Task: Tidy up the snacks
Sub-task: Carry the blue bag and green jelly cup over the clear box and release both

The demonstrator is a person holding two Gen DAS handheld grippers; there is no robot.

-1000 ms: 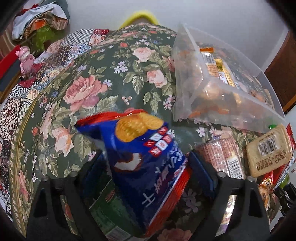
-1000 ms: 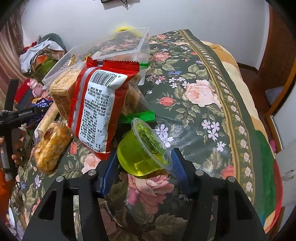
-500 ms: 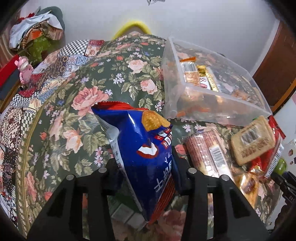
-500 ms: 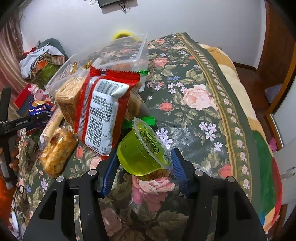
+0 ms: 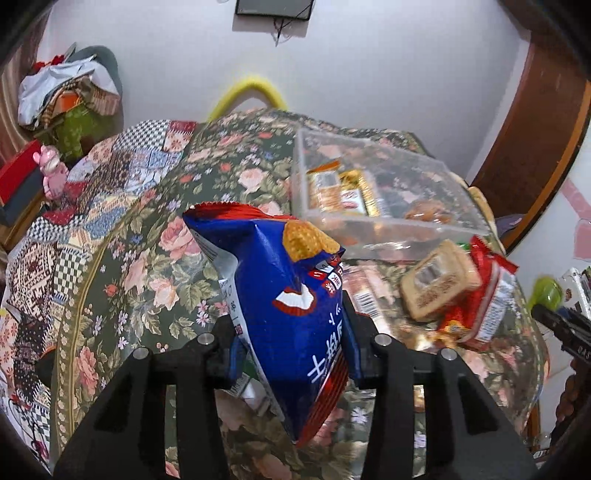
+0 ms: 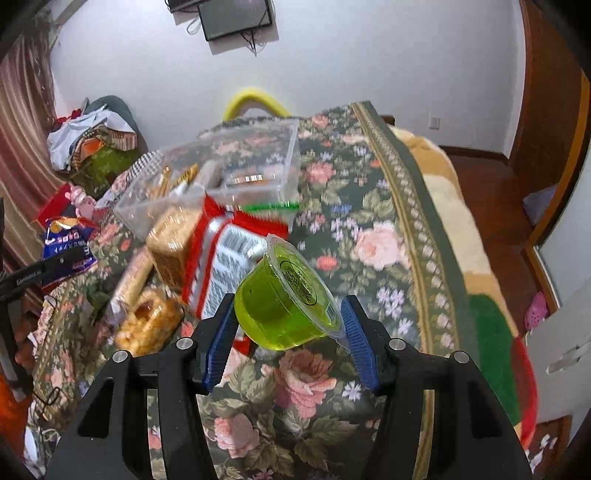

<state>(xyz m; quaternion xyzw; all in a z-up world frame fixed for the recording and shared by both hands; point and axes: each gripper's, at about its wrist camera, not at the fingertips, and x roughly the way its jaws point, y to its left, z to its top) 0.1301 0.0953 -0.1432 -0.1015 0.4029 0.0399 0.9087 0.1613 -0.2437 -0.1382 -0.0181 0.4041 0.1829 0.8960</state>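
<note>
both loads lifted: my left gripper (image 5: 291, 354) clamps blue chip bag (image 5: 291, 302), right gripper (image 6: 288, 325) clamps green jelly cup (image 6: 284, 310). next: carry over clear bin (image 6: 236, 173), release inside.

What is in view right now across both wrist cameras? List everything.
blue snack bag: 1, blue and red, held in the left gripper
green jelly cup: 1, green, sealed, held tilted in the right gripper
clear plastic bin: 1, transparent, on the bed, holding several snacks
red and white packet: 1, propped beside the bin
cracker pack: 1, tan, against the red packet
loose snack packs: several, in front of the bin
floral bedspread: 1, dark green with pink roses
clothes pile: 1, mixed colours, far left
wall screen: 1, black
left gripper: 1, black, blue pads
right gripper: 1, black, blue pads
</note>
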